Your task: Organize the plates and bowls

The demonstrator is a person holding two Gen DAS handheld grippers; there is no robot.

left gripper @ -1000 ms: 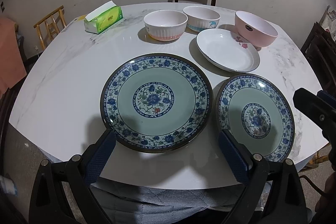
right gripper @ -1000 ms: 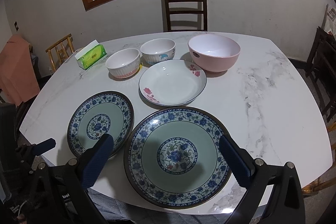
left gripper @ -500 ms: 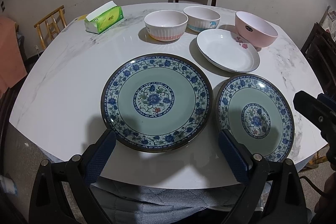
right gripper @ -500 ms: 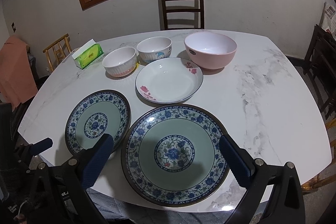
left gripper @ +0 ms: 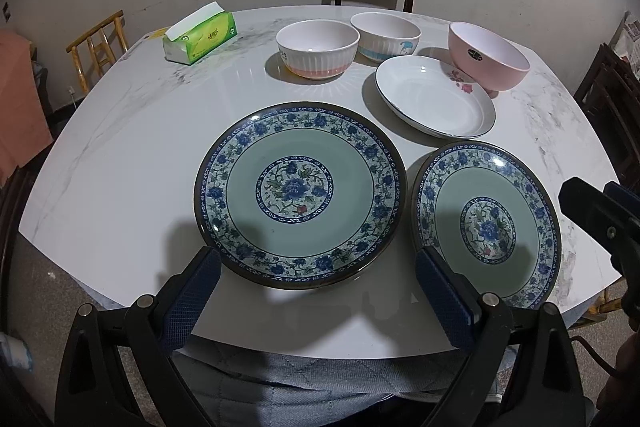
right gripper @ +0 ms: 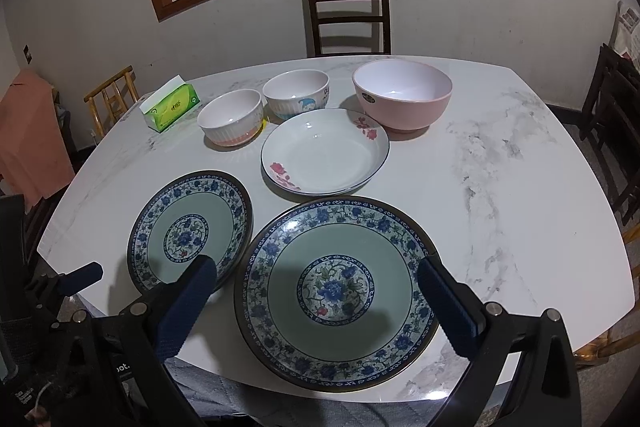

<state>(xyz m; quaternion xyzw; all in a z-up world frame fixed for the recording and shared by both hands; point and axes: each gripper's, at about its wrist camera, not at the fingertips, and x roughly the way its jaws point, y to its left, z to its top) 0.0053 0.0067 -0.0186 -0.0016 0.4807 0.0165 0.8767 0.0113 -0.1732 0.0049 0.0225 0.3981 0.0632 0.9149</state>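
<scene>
Fingers of both grippers, left [left gripper: 318,281] and right [right gripper: 316,289], gape empty (nothing held); each frames a blue plate [right gripper: 335,291] at lower centre.

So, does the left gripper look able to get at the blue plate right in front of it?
Probably yes. The left gripper has its fingers open, the blue plate lies bare just ahead near the table edge, and the neighbouring blue plate sits beside it, not overlapping.
</scene>
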